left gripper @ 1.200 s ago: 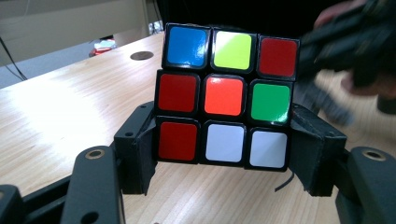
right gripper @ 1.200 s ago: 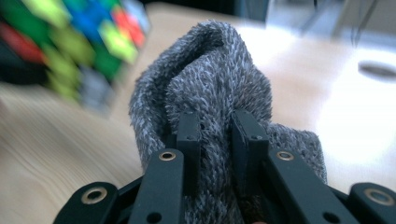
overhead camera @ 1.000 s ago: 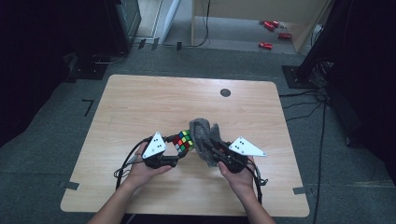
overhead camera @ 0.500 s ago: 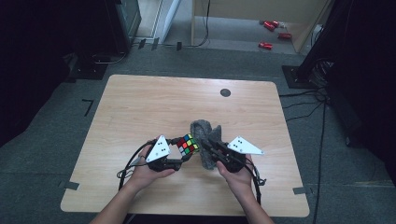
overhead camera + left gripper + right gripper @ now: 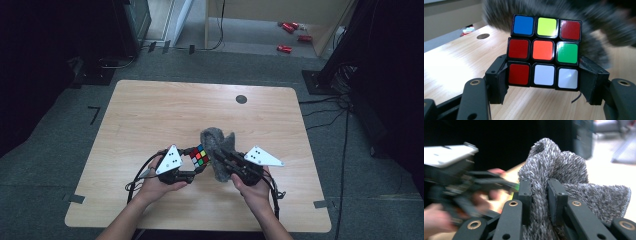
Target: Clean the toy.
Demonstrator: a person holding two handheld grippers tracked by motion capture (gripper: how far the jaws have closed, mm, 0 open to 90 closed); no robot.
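Cloth (image 5: 216, 150), grey and shaggy, bunches up at centre frame in my high view, and my right gripper (image 5: 225, 159) has its jaws clamped on a fold of it. Just left of that, touching the pile, I've got the puzzle cube (image 5: 199, 156) pinched by its bottom row between my left gripper's (image 5: 543, 78) jaws, above the table (image 5: 150, 115).

A pale wooden worktop (image 5: 150, 115) stands on grey carpet (image 5: 60, 140), a round dark grommet (image 5: 241, 99) set in it beyond the tongs. Farther back are a light wooden partition (image 5: 280, 10) and red items (image 5: 290, 35) on the floor. Dark furniture (image 5: 385, 65) flanks both sides.
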